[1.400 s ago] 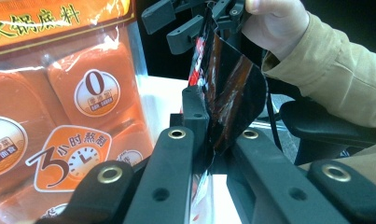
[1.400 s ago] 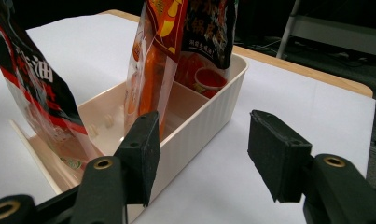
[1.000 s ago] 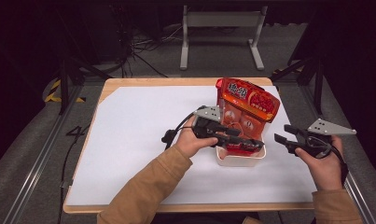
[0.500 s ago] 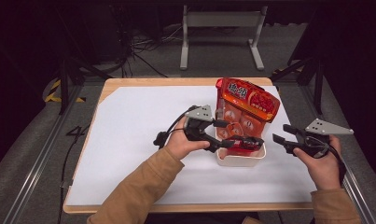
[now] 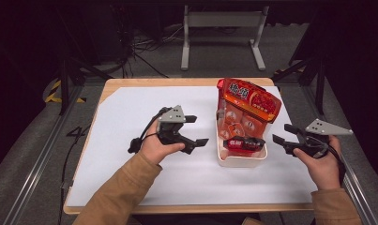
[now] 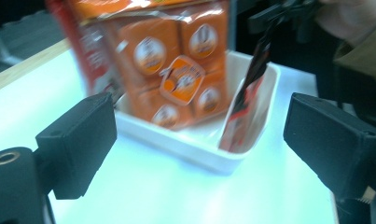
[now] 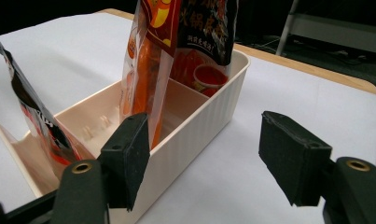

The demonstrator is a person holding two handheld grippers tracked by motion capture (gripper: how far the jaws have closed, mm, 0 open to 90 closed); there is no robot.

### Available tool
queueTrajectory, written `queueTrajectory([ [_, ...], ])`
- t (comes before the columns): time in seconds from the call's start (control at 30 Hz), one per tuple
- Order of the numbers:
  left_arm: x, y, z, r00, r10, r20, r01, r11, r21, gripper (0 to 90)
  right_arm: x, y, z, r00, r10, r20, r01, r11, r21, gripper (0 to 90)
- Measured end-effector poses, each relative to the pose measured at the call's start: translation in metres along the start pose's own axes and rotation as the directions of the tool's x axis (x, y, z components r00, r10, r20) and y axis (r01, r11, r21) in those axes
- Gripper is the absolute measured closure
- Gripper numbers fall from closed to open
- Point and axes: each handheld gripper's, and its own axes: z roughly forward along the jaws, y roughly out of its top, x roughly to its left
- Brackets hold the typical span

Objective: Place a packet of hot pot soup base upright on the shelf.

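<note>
You are putting snack packs into the white bin (image 5: 240, 159), and the small dark red pack (image 5: 244, 143) now sits in its near end, leaning on the wall. To do this step well, pull your left gripper (image 5: 192, 129) back slowly and keep it low, so you don't bump the bin or knock the pack flat. Check that the pack stays leaning before you move on.

In the high view your left gripper is at about 9 o'clock from the bin, apart from it, over the white sheet (image 5: 130, 117). Its jaws have just been opening. They stand wide apart now, with nothing between them and nothing touching them.

Your right gripper (image 5: 285, 136) is at about 3 o'clock from the bin, just beside its wall. Its jaws have been opening too. They are wide, and they hold nothing.

Farther back, at 12 o'clock in the bin, the big orange bag (image 5: 245, 110) stands tall and tilts a little. Watch it; it looks like it could tip.
</note>
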Motion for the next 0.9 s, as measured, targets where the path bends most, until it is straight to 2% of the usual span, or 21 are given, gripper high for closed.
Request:
queueTrajectory([
  [0.17,0.007,-0.019,-0.029,0.9969,-0.028,-0.073,0.029,0.9995,0.013,10.0,0.0,-0.002,0.0,1.0,-0.005,-0.002,0.005,1.0,-0.01,32.4],
  [0.3,0.01,-0.034,-0.05,0.9908,-0.045,-0.127,0.047,0.9988,0.01,9.8,0.0,-0.005,0.003,1.0,-0.001,0.0,0.001,1.0,-0.015,31.2],
  [0.33,0.01,-0.034,-0.05,0.9908,-0.045,-0.127,0.047,0.9988,0.01,9.7,0.0,-0.006,0.004,1.0,-0.003,-0.001,0.003,1.0,-0.013,30.8],
  [0.37,0.011,-0.041,-0.059,0.9874,-0.055,-0.148,0.058,0.9982,0.014,9.6,0.0,-0.007,0.005,1.0,-0.002,-0.003,0.002,1.0,-0.013,30.6],
  [0.43,0.011,-0.045,-0.063,0.9851,-0.062,-0.16,0.065,0.9978,0.013,9.5,0.001,-0.009,0.007,1.0,-0.003,-0.002,0.003,1.0,-0.01,30.3],
  [0.5,0.012,-0.054,-0.071,0.9794,-0.069,-0.19,0.073,0.9973,0.013,9.4,0.001,-0.011,0.008,1.0,-0.003,-0.005,0.003,1.0,-0.009,30.1],
  [0.63,0.017,-0.075,-0.084,0.9616,-0.098,-0.256,0.103,0.9947,0.006,9.0,0.0,-0.015,0.011,1.0,0.005,-0.003,-0.005,1.0,-0.002,29.5],
  [0.67,0.018,-0.078,-0.086,0.9581,-0.105,-0.266,0.114,0.9934,0.015,8.7,0.0,-0.015,0.011,1.0,0.005,-0.002,-0.005,1.0,-0.002,29.3],
  [0.7,0.02,-0.083,-0.089,0.9519,-0.12,-0.282,0.129,0.9914,0.017,8.3,0.0,-0.016,0.012,1.0,0.008,-0.002,-0.008,1.0,-0.001,29.3],
  [0.77,0.022,-0.088,-0.091,0.9466,-0.137,-0.292,0.152,0.988,0.027,7.6,0.0,-0.017,0.012,1.0,0.008,-0.001,-0.008,1.0,-0.005,29.2],
  [0.8,0.024,-0.09,-0.094,0.941,-0.148,-0.304,0.162,0.9866,0.021,7.6,0.0,-0.017,0.012,1.0,0.007,-0.001,-0.007,1.0,-0.007,29.2],
  [0.9,0.025,-0.09,-0.095,0.9401,-0.148,-0.307,0.157,0.9876,0.004,7.8,-0.001,-0.017,0.012,1.0,0.008,-0.002,-0.008,1.0,-0.013,29.1],
])
